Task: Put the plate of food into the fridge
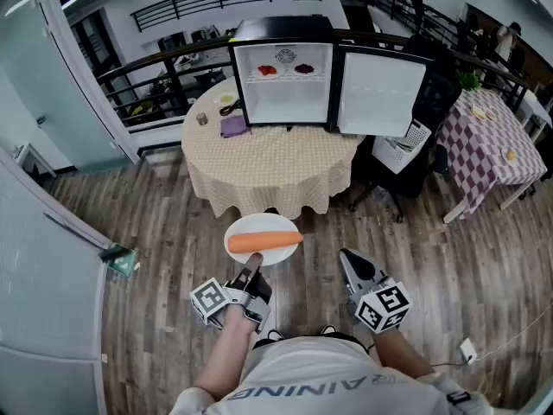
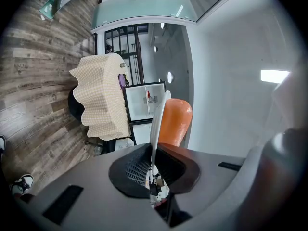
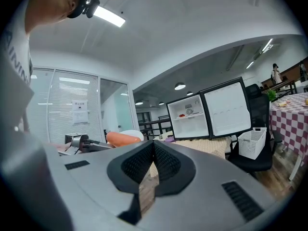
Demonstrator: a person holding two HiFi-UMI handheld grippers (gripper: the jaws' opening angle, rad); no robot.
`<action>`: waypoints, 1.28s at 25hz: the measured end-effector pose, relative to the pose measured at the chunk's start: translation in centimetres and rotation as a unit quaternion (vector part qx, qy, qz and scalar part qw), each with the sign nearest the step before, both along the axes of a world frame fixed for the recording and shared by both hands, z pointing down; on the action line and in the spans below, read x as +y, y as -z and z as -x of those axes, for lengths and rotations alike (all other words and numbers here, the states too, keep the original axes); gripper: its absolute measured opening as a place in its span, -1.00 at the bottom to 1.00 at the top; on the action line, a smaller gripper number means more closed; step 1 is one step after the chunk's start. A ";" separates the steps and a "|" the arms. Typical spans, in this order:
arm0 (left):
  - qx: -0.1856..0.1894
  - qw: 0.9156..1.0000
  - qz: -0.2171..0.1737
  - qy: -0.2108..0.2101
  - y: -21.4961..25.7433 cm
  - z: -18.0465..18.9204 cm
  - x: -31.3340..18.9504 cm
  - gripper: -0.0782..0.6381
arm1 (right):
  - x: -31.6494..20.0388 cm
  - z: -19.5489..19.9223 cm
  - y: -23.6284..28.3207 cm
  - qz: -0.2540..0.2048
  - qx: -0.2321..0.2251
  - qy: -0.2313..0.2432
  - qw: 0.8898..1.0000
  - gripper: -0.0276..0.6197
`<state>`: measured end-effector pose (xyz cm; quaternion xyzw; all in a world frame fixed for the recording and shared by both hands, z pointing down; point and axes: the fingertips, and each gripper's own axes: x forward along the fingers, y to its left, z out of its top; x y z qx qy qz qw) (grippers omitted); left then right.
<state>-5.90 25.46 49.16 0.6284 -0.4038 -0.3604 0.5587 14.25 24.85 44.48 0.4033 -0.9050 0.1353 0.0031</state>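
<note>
A white plate (image 1: 262,239) carries a long orange carrot (image 1: 264,241); my left gripper (image 1: 252,275) is shut on the plate's near rim and holds it level above the floor. In the left gripper view the plate's edge (image 2: 156,124) runs between the pads, with the carrot (image 2: 174,121) beside it. My right gripper (image 1: 352,264) hangs to the right of the plate, shut on nothing. A small black fridge (image 1: 285,74) stands on the round table ahead, its door (image 1: 381,93) swung open to the right. The right gripper view shows the fridge (image 3: 188,117) and the carrot (image 3: 122,138).
The round table (image 1: 268,167) has a checked cloth, with a purple cloth (image 1: 233,125) and small items left of the fridge. The fridge shelf holds small plates of food (image 1: 285,67). Black chairs and a white basket (image 1: 403,150) stand right of the table. A checked table (image 1: 488,141) is further right.
</note>
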 end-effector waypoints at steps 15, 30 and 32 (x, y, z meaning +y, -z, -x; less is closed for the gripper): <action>0.000 1.000 0.015 -0.013 -2.4 7.6 2.0 -0.71 | 2.7 8.8 -1.3 0.010 0.018 -0.002 1.000 -0.85; 0.012 1.000 0.027 0.000 -4.4 10.4 -3.2 -0.71 | -3.4 12.3 -3.9 0.038 0.027 0.017 0.999 -0.85; 0.008 1.000 0.027 0.005 -4.2 10.7 -4.8 -0.71 | -5.4 12.2 -3.9 0.036 0.025 0.018 0.999 -0.85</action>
